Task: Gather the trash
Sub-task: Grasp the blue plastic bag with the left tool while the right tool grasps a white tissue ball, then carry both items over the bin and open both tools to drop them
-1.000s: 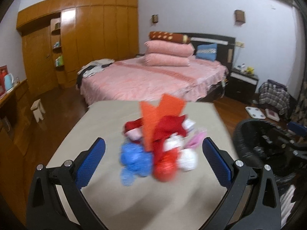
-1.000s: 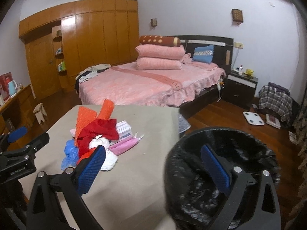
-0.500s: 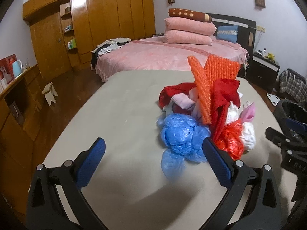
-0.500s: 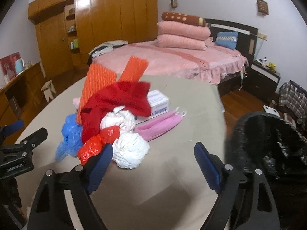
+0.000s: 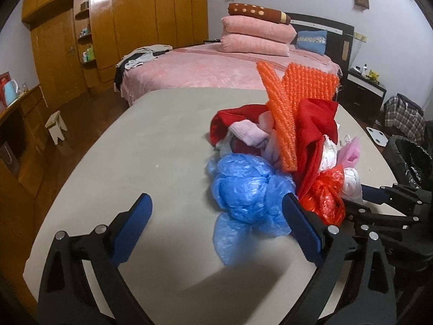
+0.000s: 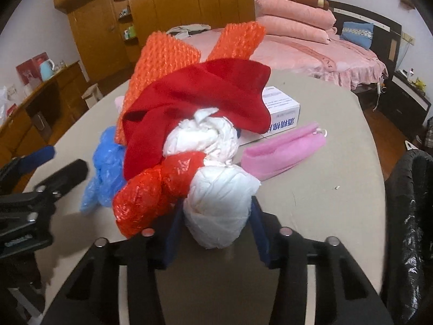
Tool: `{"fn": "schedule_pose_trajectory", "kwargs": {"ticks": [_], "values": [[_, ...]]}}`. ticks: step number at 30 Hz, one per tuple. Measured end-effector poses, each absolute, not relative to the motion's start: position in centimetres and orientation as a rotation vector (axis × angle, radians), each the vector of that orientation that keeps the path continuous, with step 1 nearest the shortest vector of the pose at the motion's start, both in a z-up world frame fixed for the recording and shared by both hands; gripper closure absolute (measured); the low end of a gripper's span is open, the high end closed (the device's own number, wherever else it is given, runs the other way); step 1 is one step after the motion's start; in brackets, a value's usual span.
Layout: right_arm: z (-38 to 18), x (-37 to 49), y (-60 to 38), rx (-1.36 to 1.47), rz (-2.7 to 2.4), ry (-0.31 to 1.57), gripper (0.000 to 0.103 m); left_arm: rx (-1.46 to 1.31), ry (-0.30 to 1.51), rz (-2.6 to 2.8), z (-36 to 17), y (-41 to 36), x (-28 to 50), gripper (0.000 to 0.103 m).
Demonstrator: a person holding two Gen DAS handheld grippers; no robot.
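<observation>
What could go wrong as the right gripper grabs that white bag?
The right gripper brackets the white bag, which touches the red bag and the pile above; pulling it may drag those along. The left gripper hangs open beside the blue bag, near the right one, so they could collide.

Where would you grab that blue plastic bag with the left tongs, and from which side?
Take the blue plastic bag around its bunched upper bulk, probably coming from the near open side of the table. Its loose tail spreads flat toward the left tongs and would likely slip out. On its far right it presses against the red plastic bag, where the right tongs already close around the white bag.
</observation>
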State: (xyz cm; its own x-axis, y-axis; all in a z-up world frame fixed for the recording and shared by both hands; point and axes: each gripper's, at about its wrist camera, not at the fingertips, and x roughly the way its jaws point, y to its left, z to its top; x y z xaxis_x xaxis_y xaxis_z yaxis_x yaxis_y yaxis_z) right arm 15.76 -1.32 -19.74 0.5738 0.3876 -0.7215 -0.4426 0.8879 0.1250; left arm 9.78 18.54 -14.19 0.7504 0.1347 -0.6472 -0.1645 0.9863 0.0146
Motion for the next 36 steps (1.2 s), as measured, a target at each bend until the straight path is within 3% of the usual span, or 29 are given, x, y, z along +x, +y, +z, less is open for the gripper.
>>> {"fn": "schedule_pose_trajectory", "kwargs": {"ticks": [2, 7, 9, 14, 24, 36], "values": [[-19.4, 15.1, -1.8, -0.067, 0.469, 0.811, 0.060, -0.044, 0.710, 0.144, -14.4, 18.2, 10.4, 0.021], [-18.7, 14.5, -3.6, -0.073, 0.384, 0.760, 0.060, -0.030, 0.756, 0.091, -15.8, 17.1, 12.0, 0.032], [-19.1, 14.6, -3.9, -0.080, 0.362, 0.774, 0.060, -0.044, 0.777, 0.059, -16.3, 16.8, 12.6, 0.045], [-20.2, 15.2, -4.0, -0.090, 0.311, 0.825, 0.060, -0.088, 0.781, 0.058, -16.8, 17.2, 12.8, 0.060], [-20.5, 14.6, -3.6, -0.114, 0.297, 0.827, 0.061, -0.066, 0.737, 0.103, -15.6, 17.4, 11.6, 0.069], [-14.1, 12.0, -9.3, 0.019, 0.284, 0.669, 0.061, -0.051, 0.612, 0.128, -8.4, 16.7, 7.3, 0.069]]}}
